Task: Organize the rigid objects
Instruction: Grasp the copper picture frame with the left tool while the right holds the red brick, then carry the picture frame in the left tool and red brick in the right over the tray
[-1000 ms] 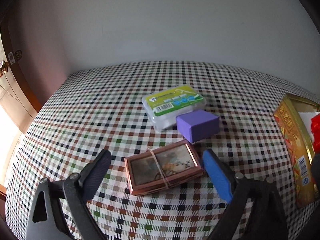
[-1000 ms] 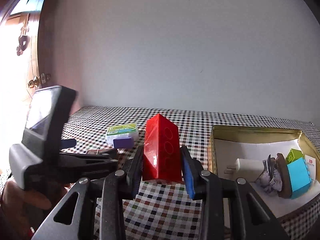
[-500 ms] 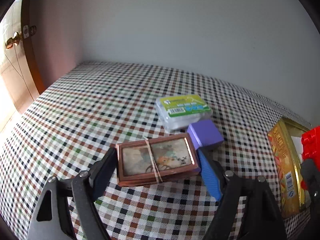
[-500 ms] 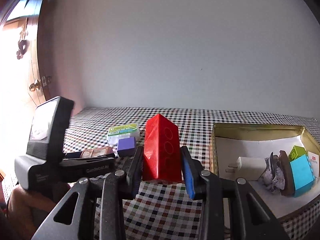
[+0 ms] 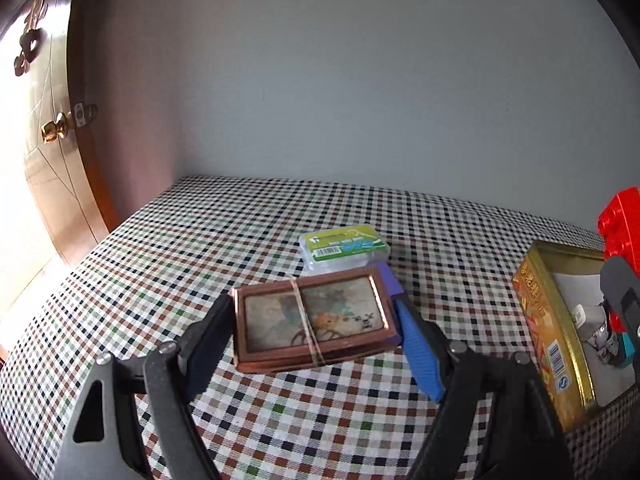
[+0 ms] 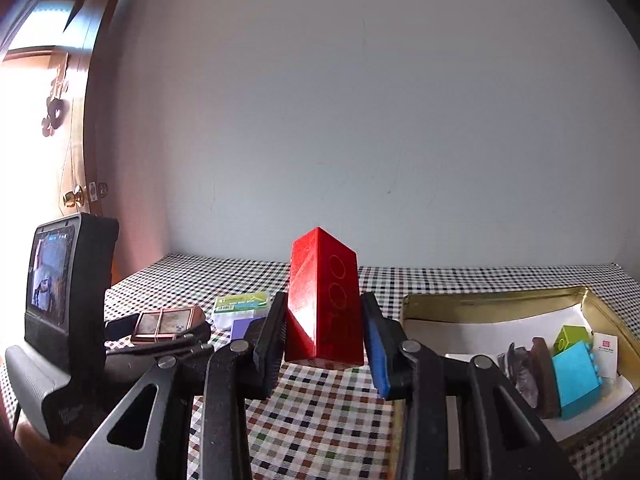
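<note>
My left gripper [image 5: 314, 309] is shut on a flat copper-framed picture stack [image 5: 312, 322] bound with a rubber band, held just above the checked tablecloth [image 5: 200, 280]. The right wrist view shows that stack [image 6: 166, 323] at the left. My right gripper [image 6: 324, 320] is shut on a tall red toy brick [image 6: 320, 300], standing upright in the air left of the open gold tin [image 6: 496, 299]. The red brick [image 5: 622, 216] also shows at the right edge of the left wrist view, above the tin [image 5: 538, 312].
A clear box with a green label [image 5: 344, 246] and a purple block [image 5: 390, 280] lie on the cloth behind the held stack. The tin holds a blue brick [image 6: 576, 380], a green brick [image 6: 572, 338] and dark pieces. A wall backs the table; a door with a brass knob [image 5: 52, 133] is left.
The left jaws closed on the framed stack and raised it off the cloth, with the view tilting up toward the wall. The right gripper with the red brick rose slightly.
</note>
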The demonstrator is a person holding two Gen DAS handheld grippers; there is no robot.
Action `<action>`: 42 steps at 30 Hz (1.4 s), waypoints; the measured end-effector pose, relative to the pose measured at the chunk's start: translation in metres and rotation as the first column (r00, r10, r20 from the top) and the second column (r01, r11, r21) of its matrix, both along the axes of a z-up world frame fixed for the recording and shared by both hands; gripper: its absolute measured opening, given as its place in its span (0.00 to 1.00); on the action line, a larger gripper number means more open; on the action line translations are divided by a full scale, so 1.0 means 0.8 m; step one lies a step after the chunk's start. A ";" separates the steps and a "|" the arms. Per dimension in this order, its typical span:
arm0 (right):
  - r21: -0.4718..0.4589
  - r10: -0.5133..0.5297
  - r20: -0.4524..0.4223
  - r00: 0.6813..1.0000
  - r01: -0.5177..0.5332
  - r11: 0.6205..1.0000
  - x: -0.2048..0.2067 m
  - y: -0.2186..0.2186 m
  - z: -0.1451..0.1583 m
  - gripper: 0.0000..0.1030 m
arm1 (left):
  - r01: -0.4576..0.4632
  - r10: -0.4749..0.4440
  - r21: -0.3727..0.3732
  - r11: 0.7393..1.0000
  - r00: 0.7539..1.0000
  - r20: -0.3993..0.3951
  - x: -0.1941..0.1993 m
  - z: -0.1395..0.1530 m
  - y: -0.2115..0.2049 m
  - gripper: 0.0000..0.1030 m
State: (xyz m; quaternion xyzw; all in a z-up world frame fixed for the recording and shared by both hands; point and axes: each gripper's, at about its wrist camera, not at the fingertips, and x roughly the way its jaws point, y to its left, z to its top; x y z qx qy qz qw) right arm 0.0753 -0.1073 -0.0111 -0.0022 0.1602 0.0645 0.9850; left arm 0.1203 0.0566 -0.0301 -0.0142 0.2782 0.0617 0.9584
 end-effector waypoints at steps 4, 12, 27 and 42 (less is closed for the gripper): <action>0.010 -0.017 0.012 1.000 0.017 1.000 -0.005 -0.012 0.003 0.37 | 0.016 -0.016 -0.002 1.000 1.000 0.010 0.001 0.001 -0.013 0.77; 0.022 -0.024 0.025 0.999 0.024 0.999 -0.013 -0.022 0.006 0.37 | 0.008 -0.008 0.011 1.000 1.000 0.014 -0.008 0.004 -0.028 0.77; 0.019 -0.022 0.056 0.998 0.021 1.000 -0.028 -0.041 0.009 0.37 | -0.017 0.016 0.019 1.000 1.000 0.027 -0.021 0.013 -0.036 0.77; 0.024 -0.044 0.079 0.996 0.042 0.999 -0.028 -0.044 0.007 0.37 | -0.027 0.026 0.044 0.999 0.999 0.037 -0.023 0.016 -0.053 0.77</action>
